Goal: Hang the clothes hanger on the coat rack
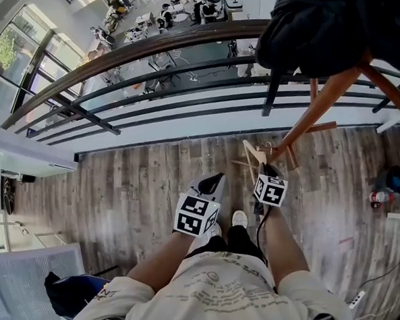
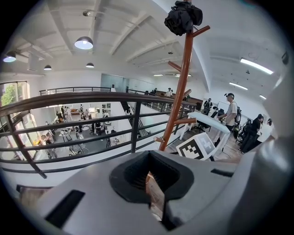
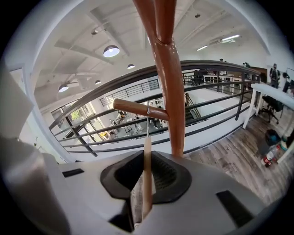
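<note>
Should the hook (image 3: 147, 110) not be fully seated over the peg (image 3: 131, 106), letting go risks the clothes hanger (image 3: 147, 160) slipping off or swinging into the coat rack (image 3: 171, 87).

- Right gripper (image 3: 142, 188): pinching the hanger's wooden body edge-on. The hanger rises straight ahead of the jaws, its hook at the peg just above and the pole just to the right.
- Left gripper (image 2: 154, 186): jaws pressed together, nothing held, the rack ahead and apart.
</note>
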`<state>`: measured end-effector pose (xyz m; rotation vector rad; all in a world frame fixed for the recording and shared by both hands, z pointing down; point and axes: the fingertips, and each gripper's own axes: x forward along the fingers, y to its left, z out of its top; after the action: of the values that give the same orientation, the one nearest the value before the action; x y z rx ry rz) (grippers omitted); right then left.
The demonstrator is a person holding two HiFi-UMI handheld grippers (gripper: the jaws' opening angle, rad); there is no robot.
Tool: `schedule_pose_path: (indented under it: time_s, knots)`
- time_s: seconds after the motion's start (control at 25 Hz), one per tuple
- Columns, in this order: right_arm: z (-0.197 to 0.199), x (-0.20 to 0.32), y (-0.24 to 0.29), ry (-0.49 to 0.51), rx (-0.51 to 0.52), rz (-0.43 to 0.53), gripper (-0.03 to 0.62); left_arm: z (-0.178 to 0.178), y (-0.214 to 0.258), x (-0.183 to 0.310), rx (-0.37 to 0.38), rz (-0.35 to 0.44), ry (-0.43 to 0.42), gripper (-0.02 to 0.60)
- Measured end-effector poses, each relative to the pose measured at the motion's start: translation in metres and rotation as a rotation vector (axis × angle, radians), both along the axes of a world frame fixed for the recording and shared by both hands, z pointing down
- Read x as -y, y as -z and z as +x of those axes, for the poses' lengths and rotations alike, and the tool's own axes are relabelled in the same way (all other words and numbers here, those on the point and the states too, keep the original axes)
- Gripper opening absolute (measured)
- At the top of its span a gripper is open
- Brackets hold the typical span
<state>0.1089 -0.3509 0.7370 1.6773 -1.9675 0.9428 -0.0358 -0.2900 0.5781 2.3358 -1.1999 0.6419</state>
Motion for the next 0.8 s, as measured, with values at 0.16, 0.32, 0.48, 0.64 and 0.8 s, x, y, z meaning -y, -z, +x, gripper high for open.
schedule_pose_path:
  time_s: [0.16,0.32,0.48,0.64,0.8]
  knots:
    - [0.011,0.001,-0.003,-0.041,0.020,0.002,0.048,0.006,-0.001,-0.001,0.005,-0.001,-0.010,0.005]
    - [0.020,0.002,-0.013,-0.083,0.040,-0.006,0.048,0.012,-0.004,0.001,0.011,-0.005,-0.015,0.003]
    - [0.024,-0.003,-0.018,-0.095,0.038,-0.009,0.048,0.012,-0.002,-0.003,0.020,-0.003,-0.012,0.005]
    - [0.027,-0.006,-0.022,-0.101,0.035,0.003,0.049,0.011,-0.004,-0.007,0.028,-0.007,-0.004,0.005]
    - [0.031,-0.005,-0.027,-0.110,0.021,0.002,0.052,0.008,-0.009,-0.011,0.037,-0.015,0.003,0.003]
